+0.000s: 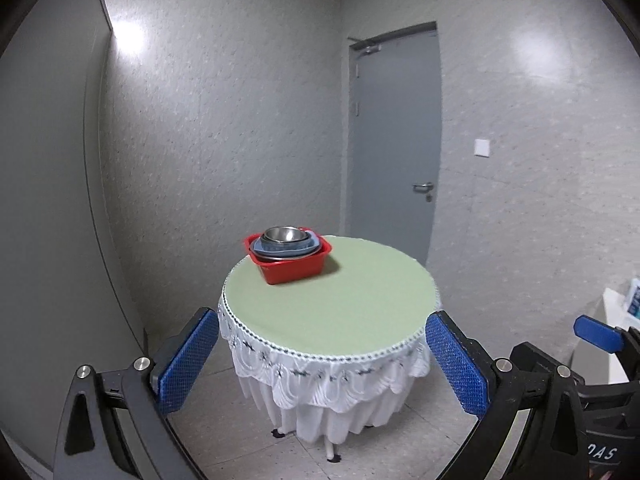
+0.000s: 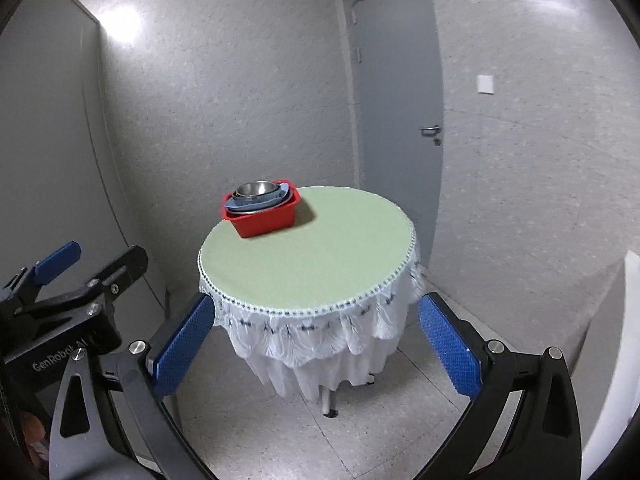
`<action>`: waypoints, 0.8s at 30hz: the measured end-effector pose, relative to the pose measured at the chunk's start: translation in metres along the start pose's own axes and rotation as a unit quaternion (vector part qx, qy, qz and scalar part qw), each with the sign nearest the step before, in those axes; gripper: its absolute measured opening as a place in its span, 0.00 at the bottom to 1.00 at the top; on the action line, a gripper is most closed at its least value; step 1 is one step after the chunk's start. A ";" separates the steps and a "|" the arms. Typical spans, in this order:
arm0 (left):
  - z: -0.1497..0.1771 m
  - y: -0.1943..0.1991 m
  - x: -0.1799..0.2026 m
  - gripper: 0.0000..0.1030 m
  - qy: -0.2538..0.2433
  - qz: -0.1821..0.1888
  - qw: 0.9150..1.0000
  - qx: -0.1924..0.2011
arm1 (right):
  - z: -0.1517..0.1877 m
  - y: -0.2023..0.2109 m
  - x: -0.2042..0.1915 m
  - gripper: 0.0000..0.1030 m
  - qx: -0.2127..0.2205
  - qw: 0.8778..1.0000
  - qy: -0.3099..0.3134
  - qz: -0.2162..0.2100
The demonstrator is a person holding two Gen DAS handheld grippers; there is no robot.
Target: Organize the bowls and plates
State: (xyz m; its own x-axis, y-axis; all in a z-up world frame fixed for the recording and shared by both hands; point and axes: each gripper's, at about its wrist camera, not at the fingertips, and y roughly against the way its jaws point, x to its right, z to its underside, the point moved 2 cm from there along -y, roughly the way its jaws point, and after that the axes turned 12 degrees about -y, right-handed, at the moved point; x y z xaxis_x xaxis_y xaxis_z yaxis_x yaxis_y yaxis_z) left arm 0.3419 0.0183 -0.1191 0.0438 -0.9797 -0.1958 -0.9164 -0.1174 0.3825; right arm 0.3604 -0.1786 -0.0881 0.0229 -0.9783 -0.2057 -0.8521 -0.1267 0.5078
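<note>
Both grippers spread wide and empty, well short of the table.

The left gripper and right gripper hang open in front of the round table, touching nothing. The dishes sit nested in a red tub at the table's far left edge: a steel bowl on top, blue plates under it. I'd guess the bowl is light, stiff and slick, best pinched at the rim; the plates look thin and harder to catch, so lift an edge. The tub itself seems rigid enough to grasp by its lip.
</note>
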 end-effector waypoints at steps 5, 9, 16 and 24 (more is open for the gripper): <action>0.028 0.049 0.000 0.99 -0.022 0.016 1.000 0.004 | 0.036 0.061 -0.004 1.00 0.018 1.000 -0.009 0.020; 0.046 0.096 -0.003 0.99 -0.040 0.016 0.999 0.006 | 0.065 0.105 -0.012 1.00 0.034 0.998 -0.011 0.046; 0.068 0.178 -0.002 0.99 -0.041 0.024 0.999 0.018 | 0.095 0.161 -0.015 1.00 0.043 0.997 -0.022 0.062; 0.096 0.222 0.013 0.99 -0.041 0.015 0.998 0.039 | 0.111 0.195 -0.003 1.00 0.065 0.996 -0.014 0.063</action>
State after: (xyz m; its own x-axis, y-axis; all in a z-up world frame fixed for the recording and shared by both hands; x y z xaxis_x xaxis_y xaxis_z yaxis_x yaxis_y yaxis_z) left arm 0.1013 -0.0044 -0.1232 -0.0144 -0.9658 -0.2589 -0.9451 -0.0714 0.3187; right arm 0.1363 -0.1826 -0.0818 -0.1014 -0.9801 -0.1708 -0.9078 0.0209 0.4188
